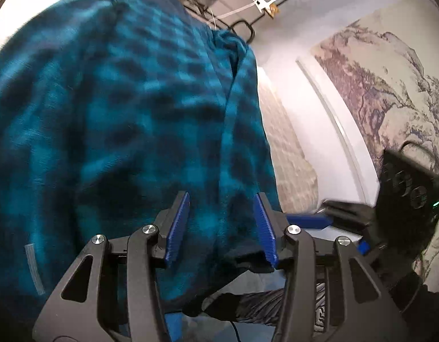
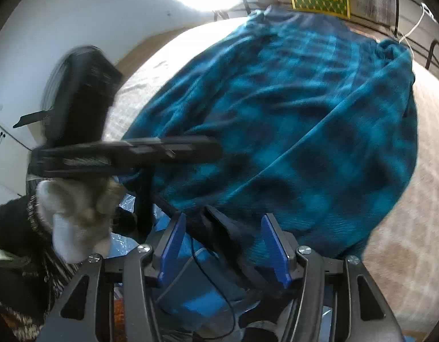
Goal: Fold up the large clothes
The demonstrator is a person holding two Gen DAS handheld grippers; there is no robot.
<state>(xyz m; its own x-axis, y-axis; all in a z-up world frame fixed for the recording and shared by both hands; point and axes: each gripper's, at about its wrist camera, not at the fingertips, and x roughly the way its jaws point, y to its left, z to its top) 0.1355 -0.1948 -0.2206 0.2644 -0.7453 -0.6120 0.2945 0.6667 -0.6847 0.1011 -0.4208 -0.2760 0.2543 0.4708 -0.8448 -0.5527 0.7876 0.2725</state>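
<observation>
Pale bedspread (image 2: 404,199) bare along the right edge, white wall (image 2: 62,22) beyond; on it, spread rumpled, blue-and-black checked fleece garment (image 2: 290,108); left gripper (image 1: 223,228) and right gripper (image 2: 223,246) both parted over its dark near hem, pads clear, gripping nothing.

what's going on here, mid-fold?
A person with a two-finger tool in each hand is working on a teal plaid garment spread on a beige surface. The left tool and right tool both stand open over its near dark hem, gripping nothing.
</observation>
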